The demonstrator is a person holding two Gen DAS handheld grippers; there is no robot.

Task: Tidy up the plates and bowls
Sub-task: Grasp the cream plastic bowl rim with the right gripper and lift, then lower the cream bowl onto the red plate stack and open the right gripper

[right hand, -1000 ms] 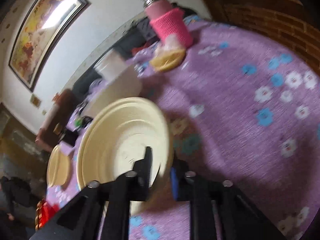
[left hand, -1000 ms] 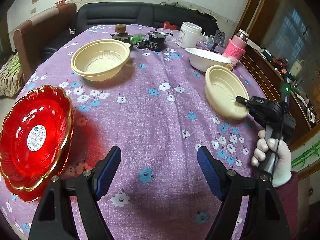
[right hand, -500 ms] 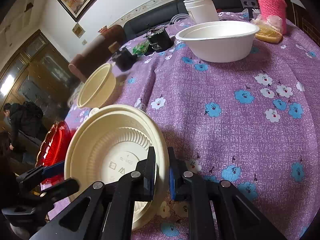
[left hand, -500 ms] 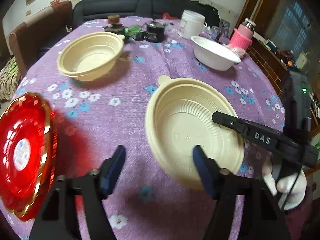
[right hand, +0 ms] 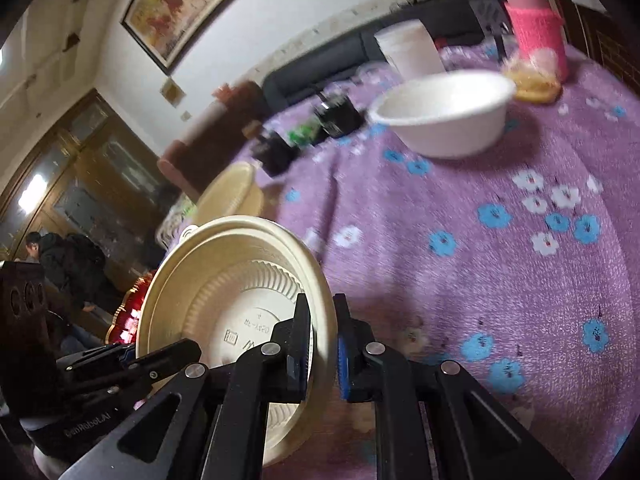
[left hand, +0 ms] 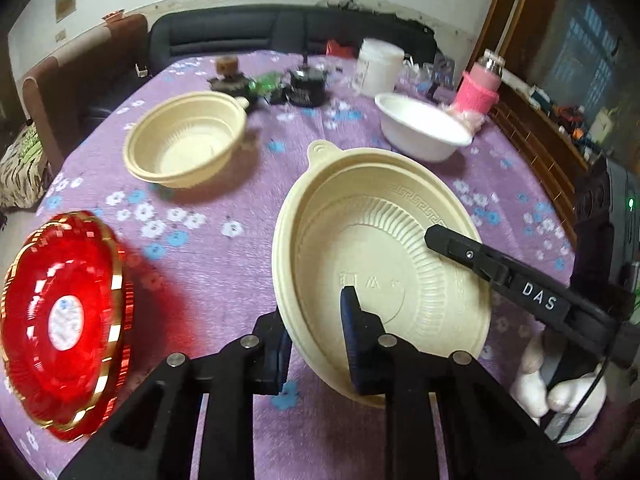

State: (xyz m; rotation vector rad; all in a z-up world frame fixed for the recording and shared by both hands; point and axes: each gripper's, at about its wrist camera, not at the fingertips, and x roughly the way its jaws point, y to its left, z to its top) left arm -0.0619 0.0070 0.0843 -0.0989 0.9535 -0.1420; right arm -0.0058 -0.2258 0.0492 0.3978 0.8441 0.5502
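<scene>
Since a second ago the cream plastic bowl (left hand: pixel 384 276) has come from the far right of the bench (left hand: pixel 224 280) to the near middle, carried tilted in the right gripper (right hand: pixel 323 350), and the left gripper (left hand: pixel 316 344) has just been closing, its jaws now pinched on the bowl's near rim, one pad inside, one outside. Right gripper likewise clamped on the opposite rim wall. Bowl hangs above the purple flowered cloth, gripped from both sides; whether its base touches the cloth I cannot tell.

Step in hand, by my reading: a hand-over of this bowl from right to left, on its way to be nested. A matching cream bowl (left hand: pixel 186 144) sits at far left, a white bowl (left hand: pixel 424 132) at far right, red plates (left hand: pixel 64 316) stacked at the near left edge, apart from all bowls.

Next move likely calls for the right gripper to part and draw clear, then the left to level the bowl and carry it over to the matching cream one. Thin, springy rim: grip may slip.
</scene>
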